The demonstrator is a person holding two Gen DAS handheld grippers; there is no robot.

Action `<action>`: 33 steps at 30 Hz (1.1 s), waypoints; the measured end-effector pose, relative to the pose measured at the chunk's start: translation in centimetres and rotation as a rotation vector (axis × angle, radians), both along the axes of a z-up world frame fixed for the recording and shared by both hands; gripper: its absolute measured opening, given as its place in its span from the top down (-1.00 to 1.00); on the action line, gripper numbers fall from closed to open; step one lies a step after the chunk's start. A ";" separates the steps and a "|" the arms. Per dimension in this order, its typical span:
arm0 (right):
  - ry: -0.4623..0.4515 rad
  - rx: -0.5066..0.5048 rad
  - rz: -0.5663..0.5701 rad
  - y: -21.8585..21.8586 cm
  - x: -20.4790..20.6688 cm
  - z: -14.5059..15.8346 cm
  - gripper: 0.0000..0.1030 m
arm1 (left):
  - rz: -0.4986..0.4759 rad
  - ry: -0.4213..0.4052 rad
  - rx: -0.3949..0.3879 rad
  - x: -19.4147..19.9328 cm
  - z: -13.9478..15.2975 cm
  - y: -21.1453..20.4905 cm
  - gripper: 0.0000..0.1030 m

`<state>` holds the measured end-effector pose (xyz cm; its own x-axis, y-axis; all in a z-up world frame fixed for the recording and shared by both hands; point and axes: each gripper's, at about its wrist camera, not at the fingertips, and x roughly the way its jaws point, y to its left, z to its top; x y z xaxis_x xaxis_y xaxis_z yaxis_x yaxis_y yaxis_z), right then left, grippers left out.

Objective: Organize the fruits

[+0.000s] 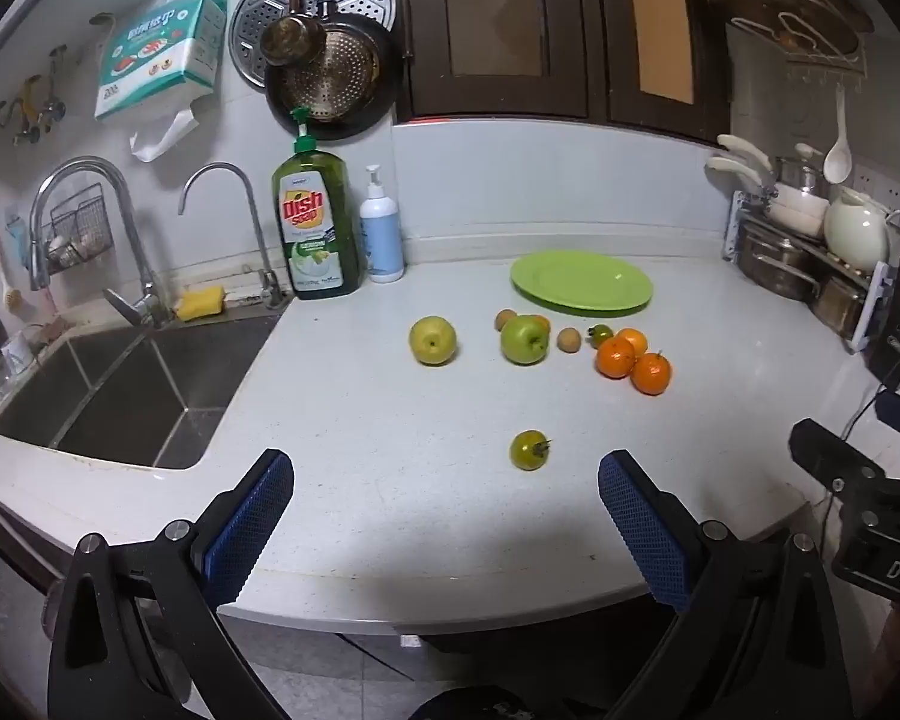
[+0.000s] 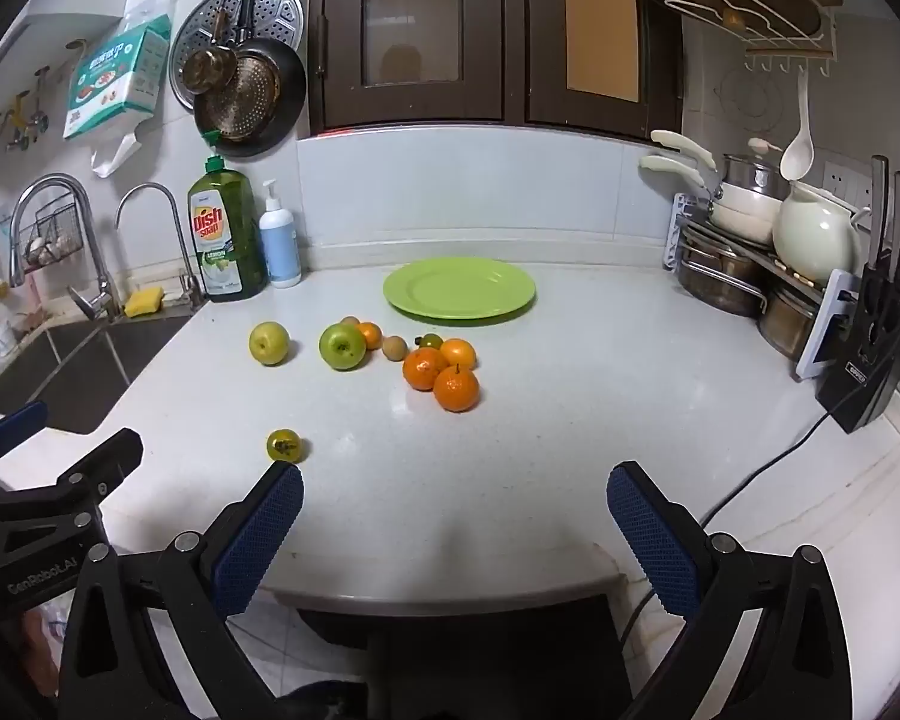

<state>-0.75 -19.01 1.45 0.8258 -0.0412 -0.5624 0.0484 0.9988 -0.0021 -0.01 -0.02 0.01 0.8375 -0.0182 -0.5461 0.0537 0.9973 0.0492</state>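
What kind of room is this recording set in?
A home kitchen, most likely: a steel sink with curved taps, a green dish soap bottle and a dark hanging frying pan above the white counter.

Green plate (image 2: 459,288) empty, apples (image 2: 342,346) and oranges (image 2: 456,387) clustered before it, tomato (image 2: 283,444) apart.
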 end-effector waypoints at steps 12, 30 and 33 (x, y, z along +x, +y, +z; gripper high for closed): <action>-0.021 -0.001 0.003 -0.3 -0.1 0.3 -0.99 | 0.021 -0.048 0.004 -0.4 1.0 -0.2 -1.00; -0.021 -0.009 0.019 -0.1 0.4 0.4 -0.99 | 0.038 -0.055 0.007 -0.2 0.8 -0.3 -1.00; -0.021 -0.007 0.018 -0.1 0.4 0.4 -0.99 | 0.037 -0.056 0.006 -0.2 0.8 -0.3 -1.00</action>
